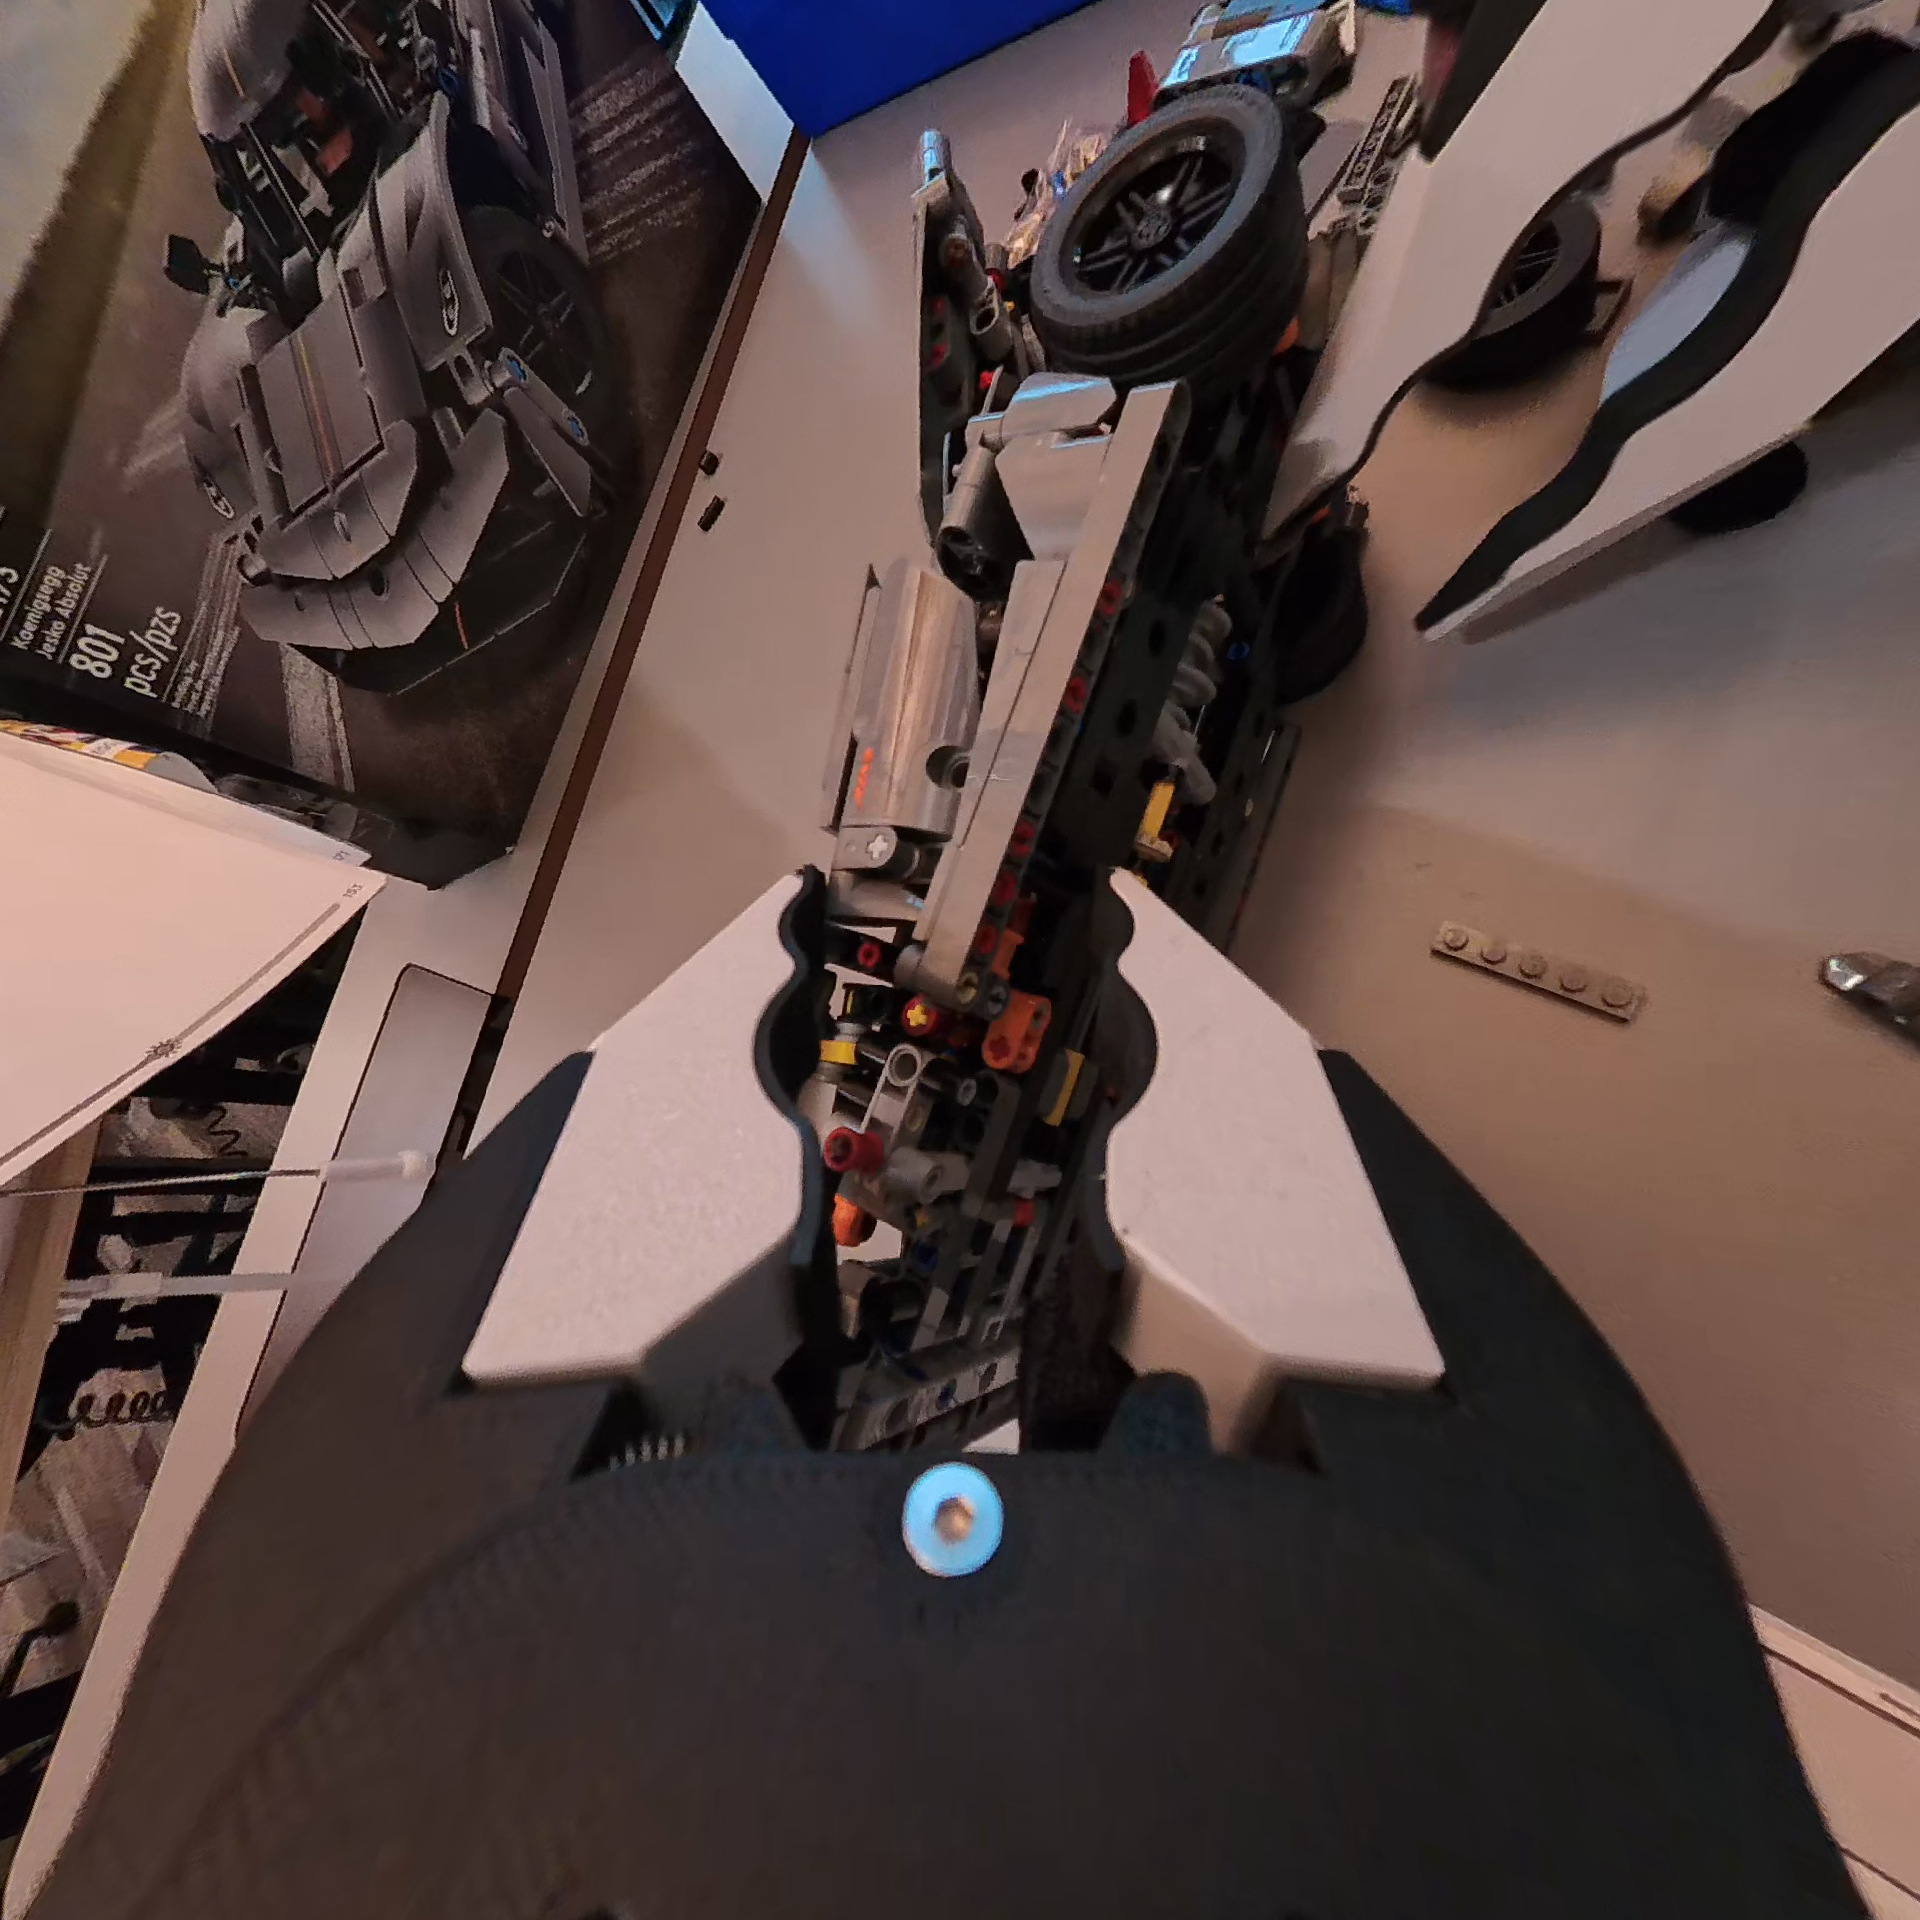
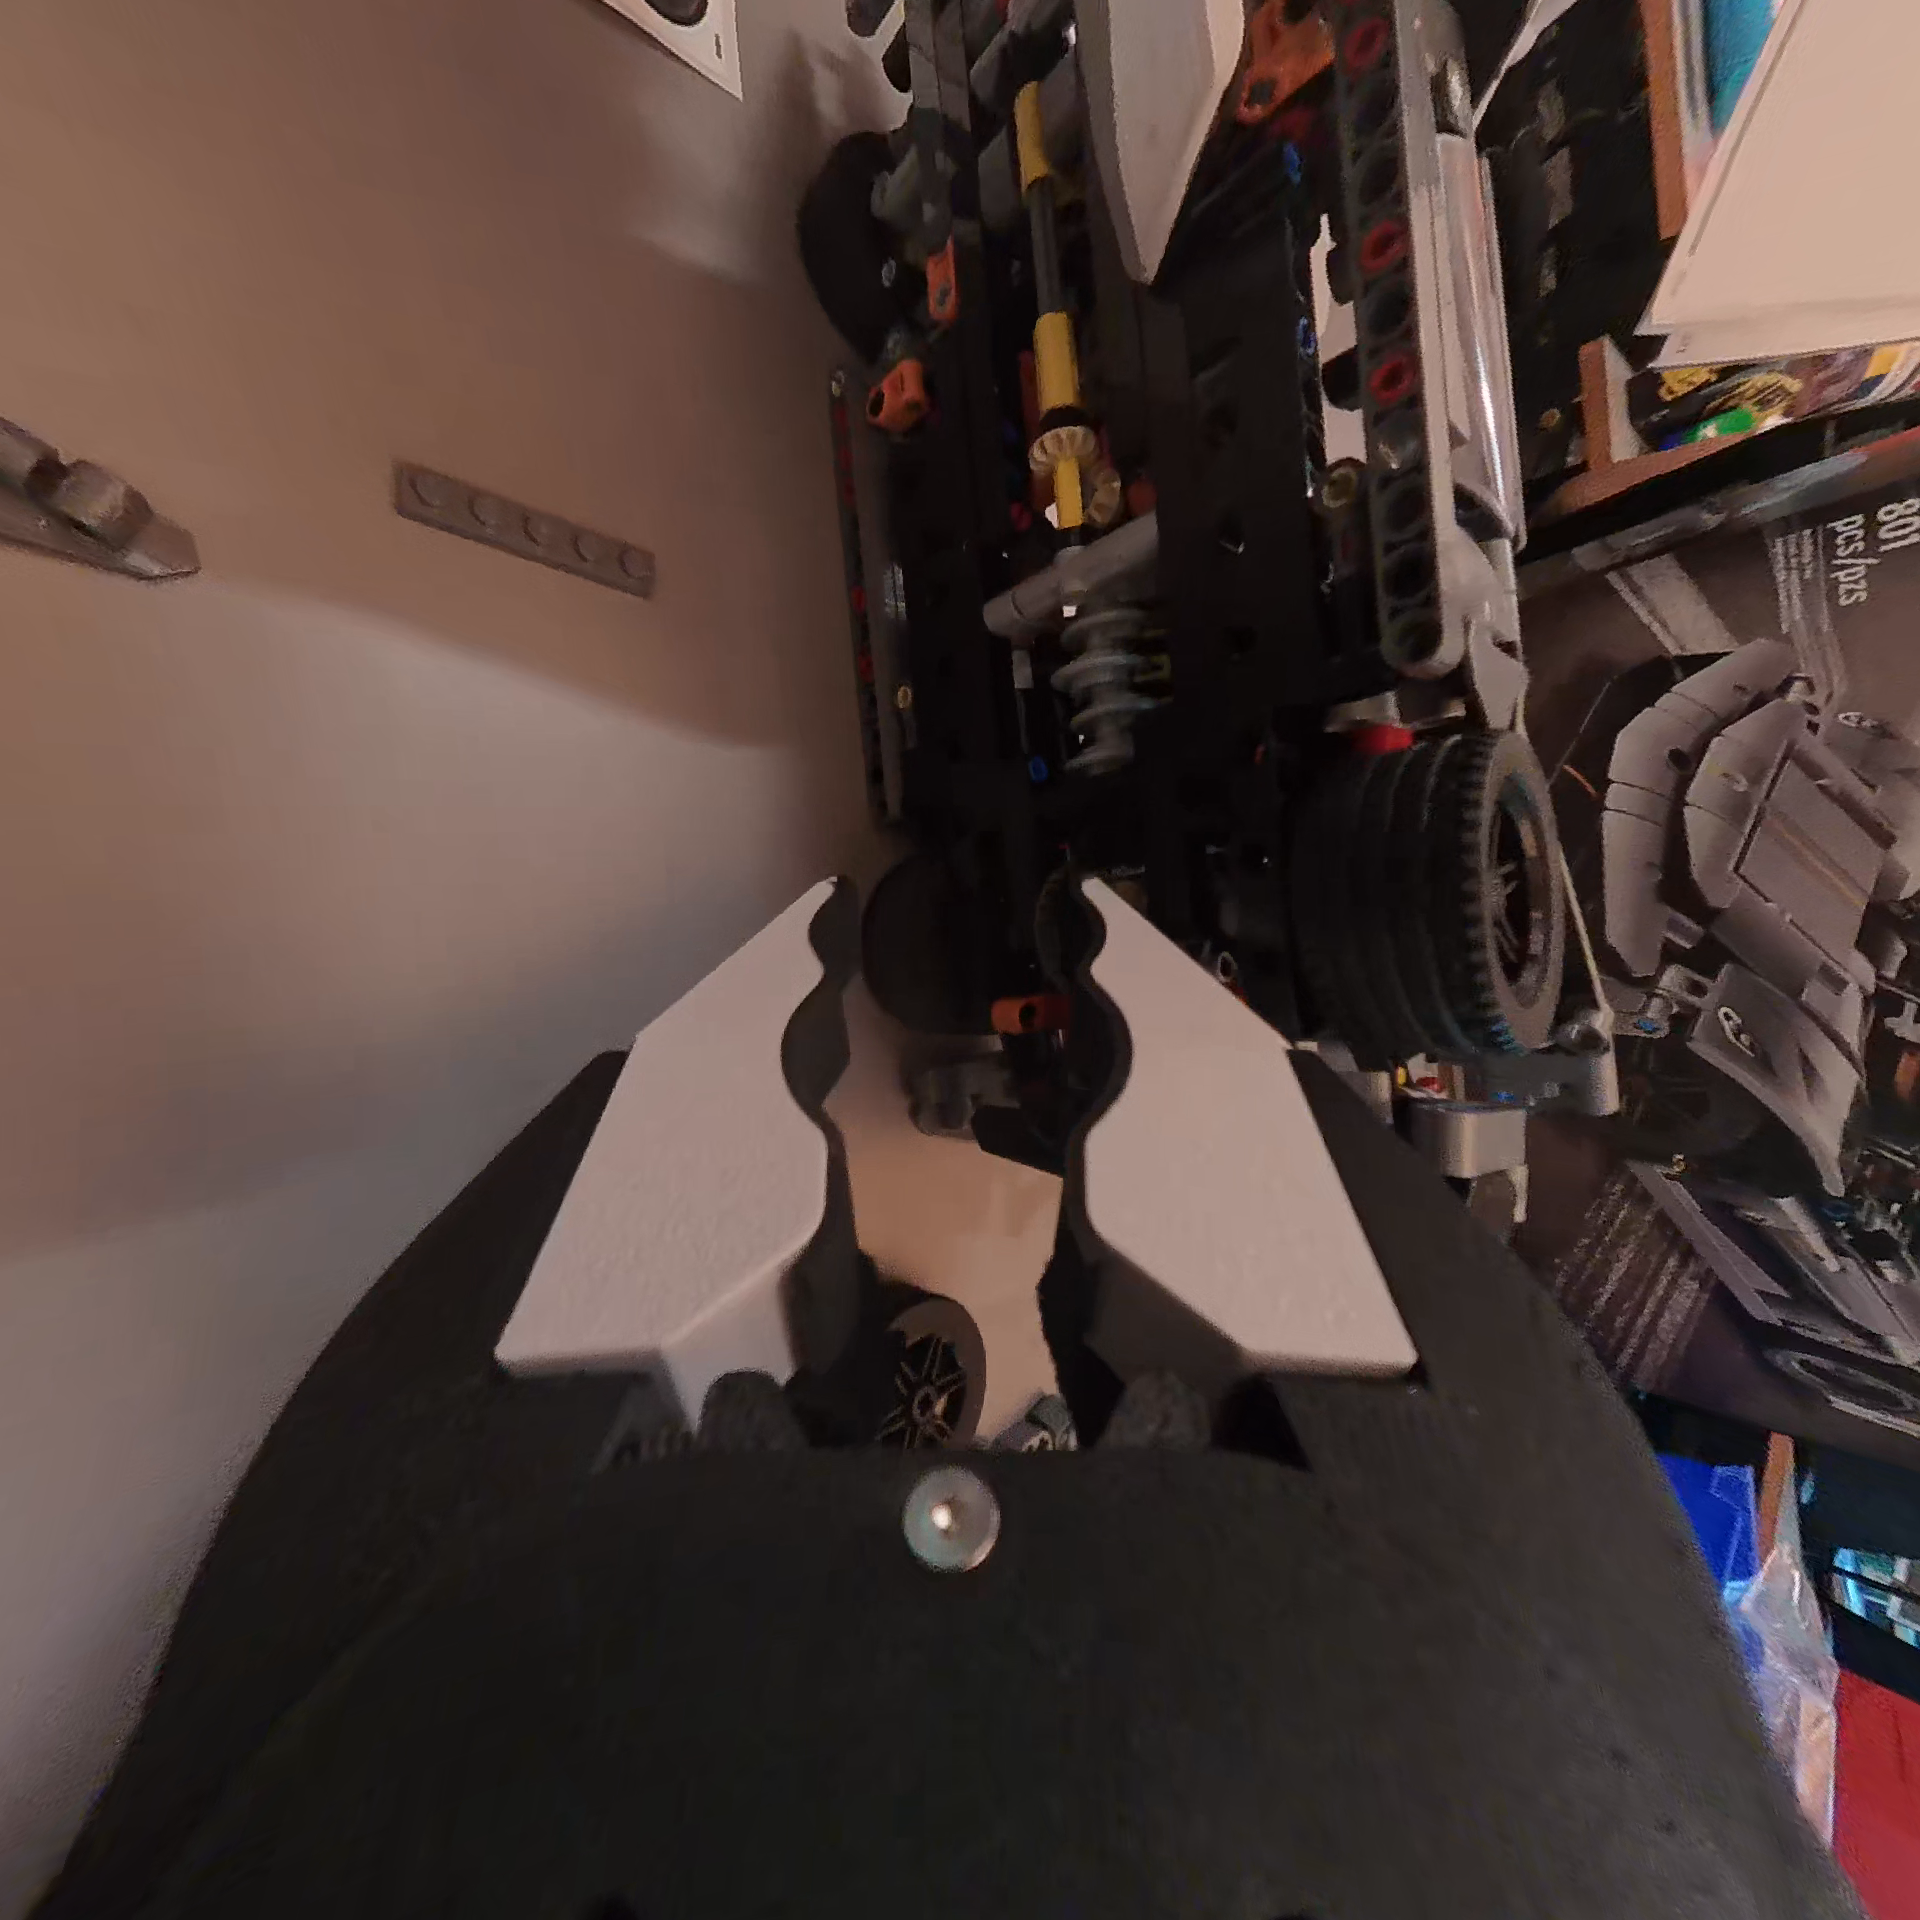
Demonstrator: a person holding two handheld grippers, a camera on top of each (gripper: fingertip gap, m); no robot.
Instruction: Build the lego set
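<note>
Risk sits mostly with the half-built car chassis point(image 1: 1081, 727), turned on its side over the pale table point(image 1: 1558, 779): the left gripper point(image 1: 956, 1039) is clamped across one end, so a twist could, I judge, pop the long grey side beam point(image 1: 1049, 665) or spill pins. Its mounted wheel point(image 1: 1169, 234) hangs unsupported at the far end. The right gripper point(image 2: 961, 997) closes around a black chassis edge beside the rear wheel point(image 2: 1444, 904) (contact looks light; slipping seems possible). A loose grey plate point(image 1: 1538, 971) lies nearby.
</note>
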